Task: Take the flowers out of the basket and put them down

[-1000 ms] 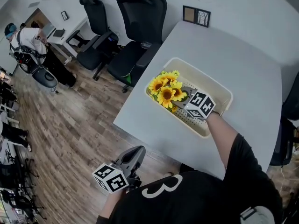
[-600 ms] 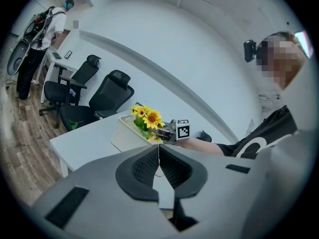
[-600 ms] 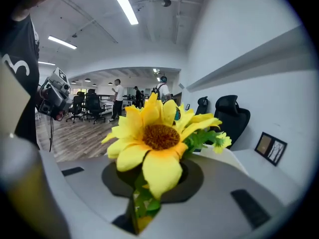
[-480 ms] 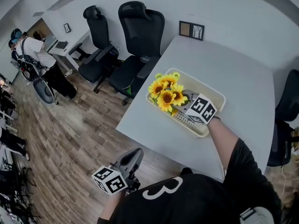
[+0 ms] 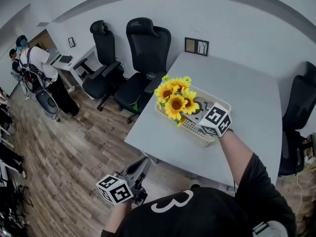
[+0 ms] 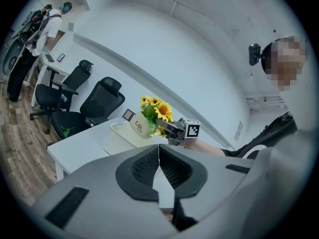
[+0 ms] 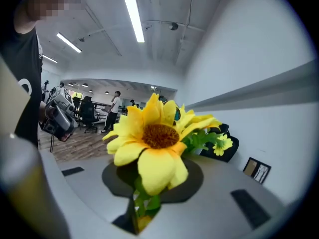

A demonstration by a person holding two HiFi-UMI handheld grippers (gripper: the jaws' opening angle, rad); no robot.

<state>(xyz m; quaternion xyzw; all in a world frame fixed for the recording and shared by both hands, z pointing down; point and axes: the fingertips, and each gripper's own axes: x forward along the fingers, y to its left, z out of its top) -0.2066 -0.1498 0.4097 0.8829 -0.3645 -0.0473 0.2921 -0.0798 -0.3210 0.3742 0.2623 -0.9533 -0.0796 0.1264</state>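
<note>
The right claw (image 7: 140, 199) is clamped on the green stems of a bunch of artificial sunflowers (image 7: 151, 136). Its own view shows little else: one big yellow bloom fills the middle, with smaller blooms and leaves behind it.

The head view places the bunch over the near-left end of a cream perforated basket (image 5: 198, 135) that sits on the white bench (image 5: 247, 93). The blooms there cover the claw's tips and whatever lies below them.

Only the left gripper view shows that the flowers stand in a small white pot (image 6: 140, 126) printed "Life". The pot is held tilted at about the height of the basket's rim. Whether it is fully clear of the rim cannot be told from that view.

The left claw (image 6: 159, 156) is shut with nothing between its jaws. The head view has it low at the person's side, off the bench and over the wood floor (image 5: 64, 152).

Two black office chairs (image 5: 143, 58) stand at the bench's far-left edge. A small picture frame (image 5: 196, 46) rests against the wall at the back of the bench.
</note>
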